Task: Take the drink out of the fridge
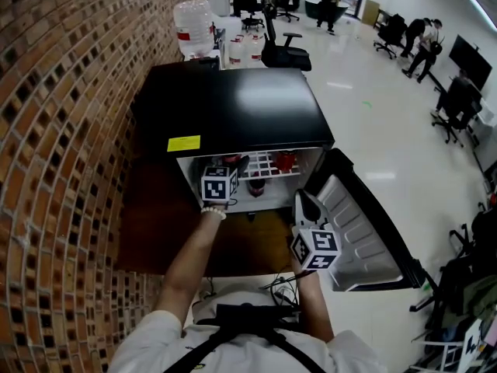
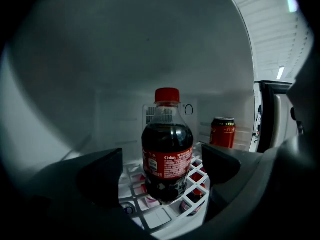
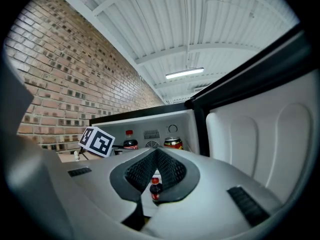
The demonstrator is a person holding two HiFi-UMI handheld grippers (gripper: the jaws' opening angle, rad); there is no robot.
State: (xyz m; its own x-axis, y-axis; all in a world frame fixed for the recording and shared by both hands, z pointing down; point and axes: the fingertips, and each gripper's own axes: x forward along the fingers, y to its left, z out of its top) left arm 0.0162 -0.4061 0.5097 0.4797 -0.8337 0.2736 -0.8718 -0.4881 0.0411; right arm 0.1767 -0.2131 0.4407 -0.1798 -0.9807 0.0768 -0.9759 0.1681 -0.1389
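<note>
A cola bottle with a red cap stands upright on the white wire shelf inside the black mini fridge. My left gripper is open inside the fridge, one finger on each side of the bottle with a gap on both sides. In the head view the left gripper sits at the fridge mouth. My right gripper is shut on nothing and hangs outside, by the open door. The right gripper view also shows the bottle.
A red can stands at the shelf's back right, with more small bottles below the shelf. The brick wall is on the left. A water jug and office chairs stand behind the fridge; people are far off.
</note>
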